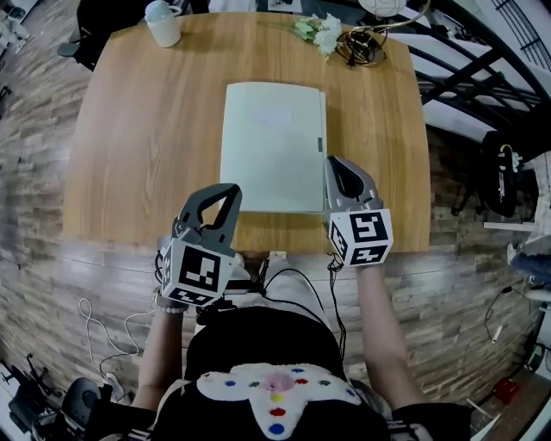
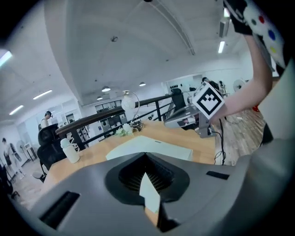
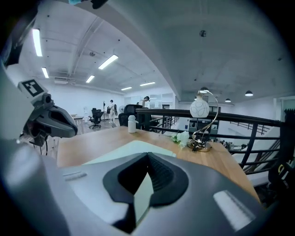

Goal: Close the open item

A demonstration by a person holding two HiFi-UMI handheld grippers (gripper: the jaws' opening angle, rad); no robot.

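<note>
At near edge of wooden table (image 1: 146, 129): two closed grippers flank a pale green folder (image 1: 274, 146).
Nearest, left gripper (image 1: 229, 195), jaws pressed together with nothing in them, tips just off the folder's near-left corner; right gripper (image 1: 336, 168) likewise closed and empty, beside the near-right corner, contact unclear. Folder lies flat mid-table, cover down. Far edge: white bottle (image 1: 164, 21), white flowers (image 1: 318, 33), lamp base (image 1: 362, 47).
</note>
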